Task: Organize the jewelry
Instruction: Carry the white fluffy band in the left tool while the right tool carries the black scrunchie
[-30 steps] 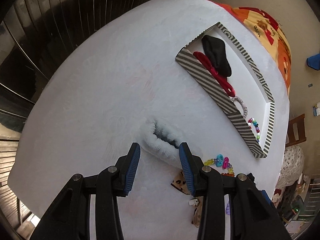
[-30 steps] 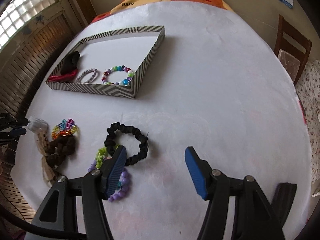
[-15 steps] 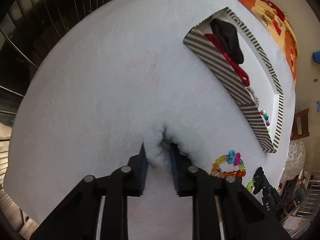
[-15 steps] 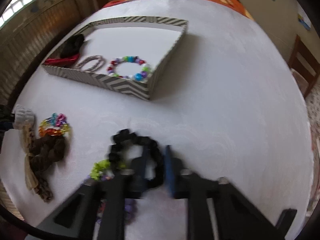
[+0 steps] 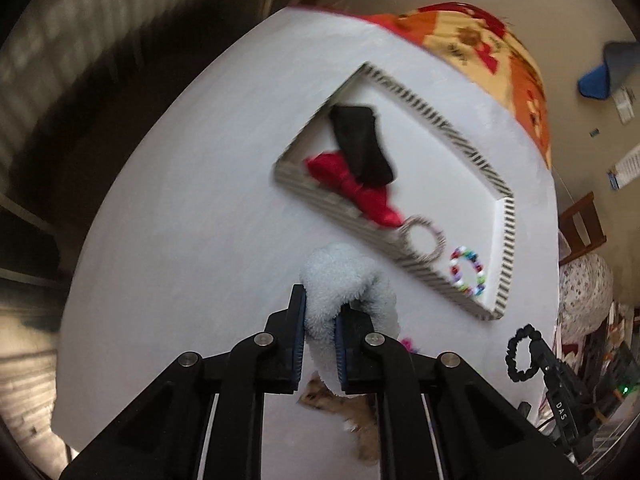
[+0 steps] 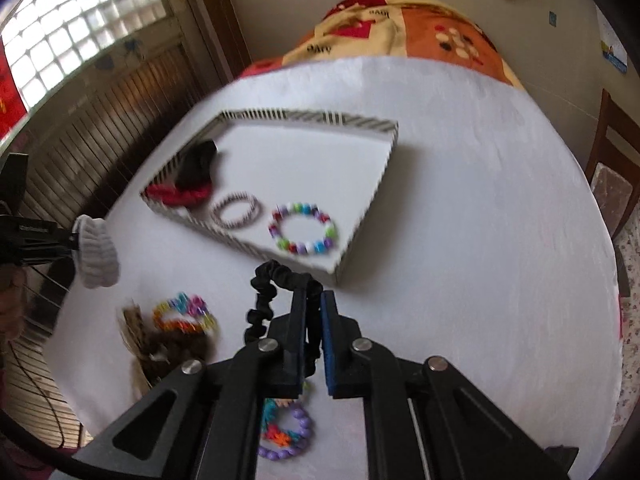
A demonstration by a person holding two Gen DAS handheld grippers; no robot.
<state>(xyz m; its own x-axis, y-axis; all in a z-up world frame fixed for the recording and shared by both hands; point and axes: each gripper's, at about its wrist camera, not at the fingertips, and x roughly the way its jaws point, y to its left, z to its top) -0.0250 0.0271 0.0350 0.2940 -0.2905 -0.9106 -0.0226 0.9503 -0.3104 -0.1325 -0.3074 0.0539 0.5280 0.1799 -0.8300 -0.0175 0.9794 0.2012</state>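
Both scrunchies, white (image 5: pixel 344 280) and black (image 6: pixel 276 292), partly hidden by tools.

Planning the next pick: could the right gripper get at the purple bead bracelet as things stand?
Probably not yet: the right gripper is shut on the black scrunchie, and the purple bead bracelet lies underneath its body.

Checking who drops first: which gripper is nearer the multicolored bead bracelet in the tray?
Right. The right gripper hovers just before the tray's near corner by the bead bracelet; the left gripper hangs farther off, beyond the tray's left side.
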